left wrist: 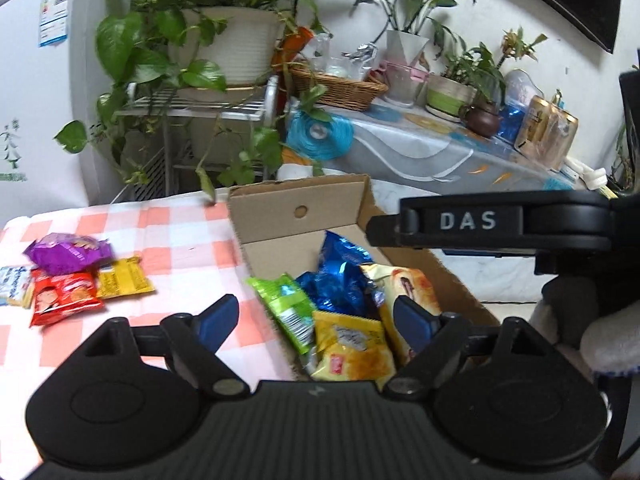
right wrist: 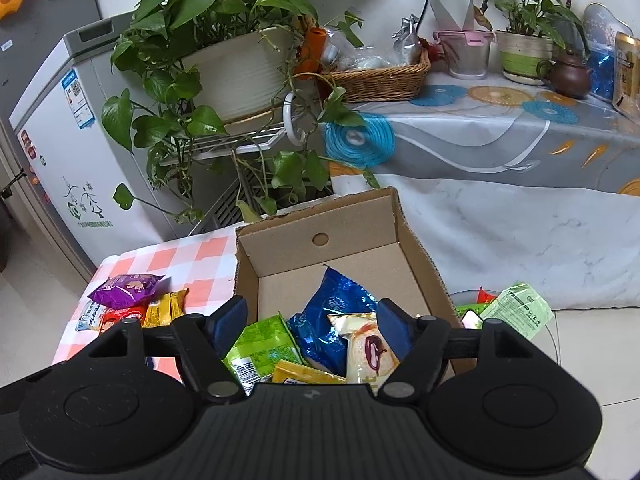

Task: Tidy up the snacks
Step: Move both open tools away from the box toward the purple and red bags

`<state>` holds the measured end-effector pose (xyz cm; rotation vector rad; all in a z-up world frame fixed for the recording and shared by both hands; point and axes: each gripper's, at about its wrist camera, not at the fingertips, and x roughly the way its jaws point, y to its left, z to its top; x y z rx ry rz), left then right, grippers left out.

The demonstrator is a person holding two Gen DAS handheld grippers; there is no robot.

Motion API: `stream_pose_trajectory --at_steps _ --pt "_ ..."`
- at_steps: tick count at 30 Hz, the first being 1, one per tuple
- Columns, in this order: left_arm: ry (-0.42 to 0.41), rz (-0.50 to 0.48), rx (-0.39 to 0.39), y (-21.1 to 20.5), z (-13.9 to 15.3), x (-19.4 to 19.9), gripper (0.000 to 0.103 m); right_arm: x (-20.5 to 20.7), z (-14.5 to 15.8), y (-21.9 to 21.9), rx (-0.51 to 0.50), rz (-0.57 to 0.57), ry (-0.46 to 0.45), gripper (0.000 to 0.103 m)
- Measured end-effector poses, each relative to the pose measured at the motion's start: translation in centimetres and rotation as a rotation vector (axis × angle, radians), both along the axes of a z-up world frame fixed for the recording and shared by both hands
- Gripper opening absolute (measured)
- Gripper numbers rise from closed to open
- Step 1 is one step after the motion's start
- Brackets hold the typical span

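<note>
While both grippers hang with jaws apart and empty, the left gripper [left wrist: 316,316] and right gripper [right wrist: 312,320] hover over the cardboard box [right wrist: 416,248] holding snacks; beyond, packets [left wrist: 64,280] on the desk [left wrist: 168,224] could slide off its edge if nudged carelessly.
</note>
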<state>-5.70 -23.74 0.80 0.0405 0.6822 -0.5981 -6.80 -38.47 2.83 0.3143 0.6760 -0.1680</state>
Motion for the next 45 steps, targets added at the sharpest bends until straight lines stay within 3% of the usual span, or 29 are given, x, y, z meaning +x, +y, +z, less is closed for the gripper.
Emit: stream_pose_trajectory --at_steps 17,28,37,45 --pt "0.061 0.162 0.029 8.6 -1.7 0.7 0.090 2.1 -0.7 4.5 -0.044 0.184 0.010 0.080" --pt "0.084 0.309 0.074 14.7 -2.4 3.6 0.090 3.0 -1.1 8.5 -0.086 0.356 0.011 0.080" --pt "0.086 0.357 0.121 17.7 -2.7 5.9 0.091 4.1 -1.9 10.9 -0.064 0.444 0.030 0.080" --pt "0.090 0.360 0.175 19.0 -3.1 8.4 0.091 6.6 -2.6 12.3 -0.003 0.448 0.049 0.080"
